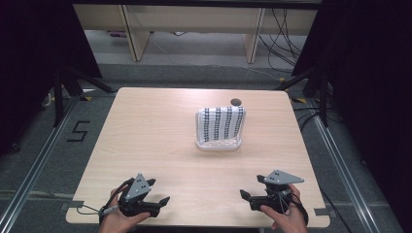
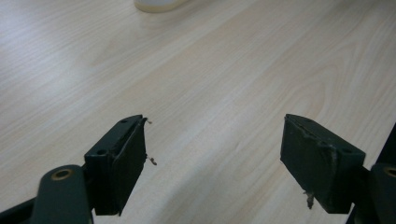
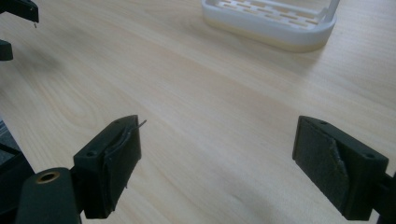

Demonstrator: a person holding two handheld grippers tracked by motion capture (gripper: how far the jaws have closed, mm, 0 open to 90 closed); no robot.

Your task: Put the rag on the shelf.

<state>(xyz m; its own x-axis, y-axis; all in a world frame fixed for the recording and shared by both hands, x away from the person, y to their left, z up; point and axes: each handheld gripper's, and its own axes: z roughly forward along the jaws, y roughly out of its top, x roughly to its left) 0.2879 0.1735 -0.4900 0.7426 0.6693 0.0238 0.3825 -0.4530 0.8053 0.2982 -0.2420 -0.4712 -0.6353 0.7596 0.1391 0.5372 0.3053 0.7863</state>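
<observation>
Both hands are coming in from the near edge, each one gripping a tool from behind. Left gripper (image 1: 163, 191) is sitting low at near left, tips pointing right and slightly forward, grey plate tilted on top. Its jaws are standing wide apart with nothing between the pads (image 2: 128, 161). Right gripper (image 1: 248, 187) is sitting low at near right, tips pointing left toward the other tool. Its jaws are gaping wide too, pads (image 3: 122, 158) bare. The two tools are staying well apart.

I see a white slotted rack (image 1: 218, 143) mid-table, well ahead of me; a black-and-white patterned cloth (image 1: 221, 123) stands draped upright in it.
</observation>
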